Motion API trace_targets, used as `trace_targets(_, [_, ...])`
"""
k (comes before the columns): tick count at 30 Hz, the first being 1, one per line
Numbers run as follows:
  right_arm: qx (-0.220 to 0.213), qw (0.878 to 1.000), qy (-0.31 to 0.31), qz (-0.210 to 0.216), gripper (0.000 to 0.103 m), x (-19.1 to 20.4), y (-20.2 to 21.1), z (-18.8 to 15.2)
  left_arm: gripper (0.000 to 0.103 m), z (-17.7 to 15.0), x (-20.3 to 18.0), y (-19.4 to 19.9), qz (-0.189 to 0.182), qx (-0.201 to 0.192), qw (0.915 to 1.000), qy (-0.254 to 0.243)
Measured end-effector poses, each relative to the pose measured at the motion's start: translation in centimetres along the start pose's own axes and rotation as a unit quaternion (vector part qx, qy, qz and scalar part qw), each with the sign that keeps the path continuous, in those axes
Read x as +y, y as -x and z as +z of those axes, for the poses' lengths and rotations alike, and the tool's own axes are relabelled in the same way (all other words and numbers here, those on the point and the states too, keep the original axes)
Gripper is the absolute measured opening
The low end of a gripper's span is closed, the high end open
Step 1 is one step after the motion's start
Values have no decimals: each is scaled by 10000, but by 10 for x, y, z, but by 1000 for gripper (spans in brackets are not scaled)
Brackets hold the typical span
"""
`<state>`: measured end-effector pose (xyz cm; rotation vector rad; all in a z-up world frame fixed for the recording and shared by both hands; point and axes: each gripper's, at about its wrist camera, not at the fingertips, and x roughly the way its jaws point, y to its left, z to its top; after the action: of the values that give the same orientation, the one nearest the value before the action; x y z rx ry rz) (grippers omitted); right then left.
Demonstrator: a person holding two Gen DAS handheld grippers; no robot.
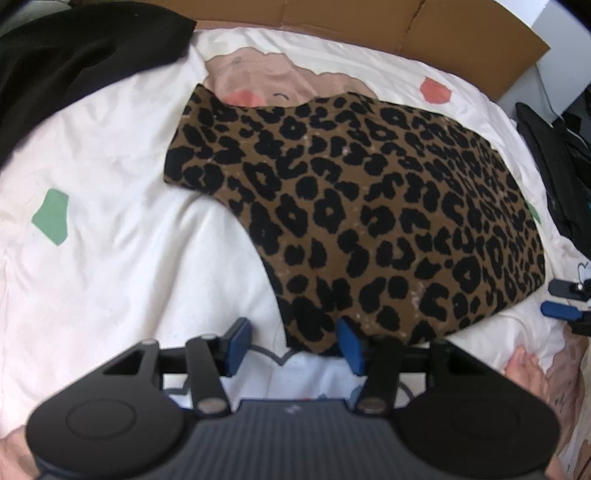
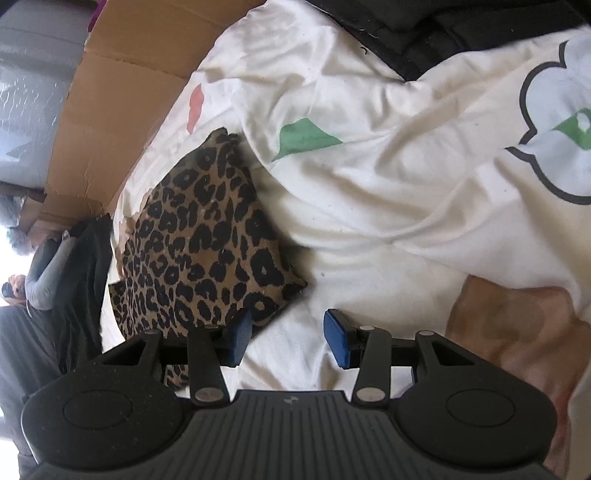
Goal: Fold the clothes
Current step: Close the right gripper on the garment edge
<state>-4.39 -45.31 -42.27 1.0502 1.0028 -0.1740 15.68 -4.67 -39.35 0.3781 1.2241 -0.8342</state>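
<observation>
A leopard-print garment lies spread flat on a white bedsheet with coloured prints. My left gripper hovers at its near edge. It is open, with the garment's near corner between the blue pads and neither pad pressing it. In the right wrist view the same leopard-print garment lies to the left. My right gripper is open over bare bedsheet, its left pad at the cloth's corner. The right gripper also shows at the garment's right edge in the left wrist view.
A black garment lies at the sheet's far left and a brown cardboard sheet borders the far side. A black bag sits at the right. A seated person in a grey sleeve is beyond the bed's edge.
</observation>
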Motion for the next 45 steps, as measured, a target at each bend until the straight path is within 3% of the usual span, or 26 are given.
trace_targets(8, [-367,9973,-425,480,50,-6,-7,9,56,0,1,-1,-41,-11,10000,-6])
trace_targets(13, [-364,9966,-518,526,28,-7,-10,4,56,-1,1,-2,-54,-34,10000,17])
trace_targets(19, [-200,9950,-784,594,29,-16,-16,-11,54,-1,0,-2,-43,5,10000,60])
trace_targets(24, [-272,9914,-985,816,28,-15,-20,-8,45,1,-2,4,-97,44,9999,117])
trace_targets(30, [-416,9880,-1053,1048,23,-9,-21,-5,46,0,-4,17,-185,-58,9996,215])
trace_targets(36, [-240,9875,-1161,1043,24,-13,-34,-9,48,-1,1,9,-197,-37,9992,355])
trace_targets(38, [-313,9887,-1029,1045,13,-10,-29,-6,48,1,3,6,-285,-50,9987,425])
trace_targets(40, [-385,9898,-894,1045,9,-6,-24,-2,44,2,3,4,-356,-52,9986,396])
trace_targets(42, [-449,9915,-691,1009,8,0,-18,2,32,3,3,4,-471,-2,9979,437])
trace_targets(45, [-544,9932,-391,955,7,10,-9,9,30,2,-1,5,-628,109,9970,447])
